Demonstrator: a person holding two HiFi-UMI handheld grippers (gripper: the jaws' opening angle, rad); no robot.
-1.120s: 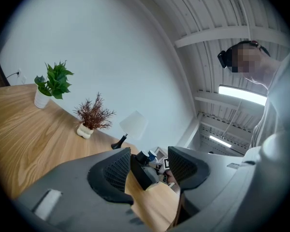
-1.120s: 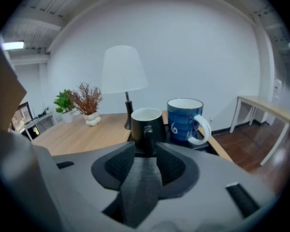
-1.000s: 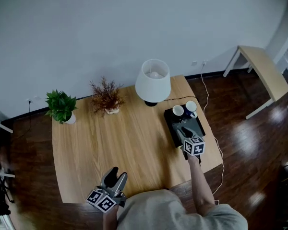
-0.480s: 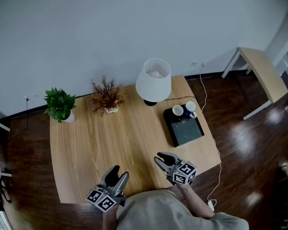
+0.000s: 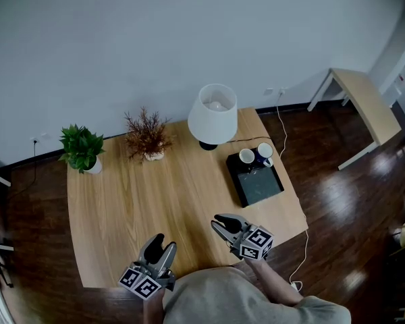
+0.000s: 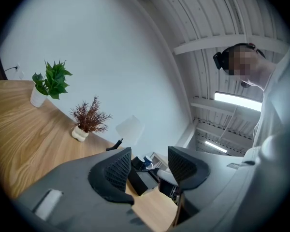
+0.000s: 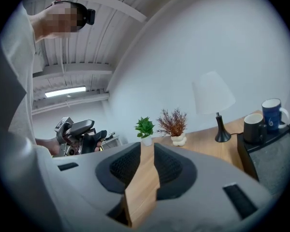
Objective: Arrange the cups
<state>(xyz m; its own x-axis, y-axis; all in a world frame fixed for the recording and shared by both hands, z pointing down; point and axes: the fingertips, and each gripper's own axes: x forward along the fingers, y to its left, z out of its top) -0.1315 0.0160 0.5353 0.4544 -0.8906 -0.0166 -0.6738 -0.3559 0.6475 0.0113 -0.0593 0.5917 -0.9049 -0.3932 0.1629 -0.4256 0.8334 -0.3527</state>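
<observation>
Cups: the dark cup with a white inside and the blue mug stand side by side at the far end of the black rectangular tray, on the pale wooden table near the white-shaded lamp. My right gripper hangs over the table's near part, well apart from the tray; its jaws have just been closing and now leave only a narrow slit, gripping nothing. My left gripper is at the near edge, jaws spread wide, empty.
</observation>
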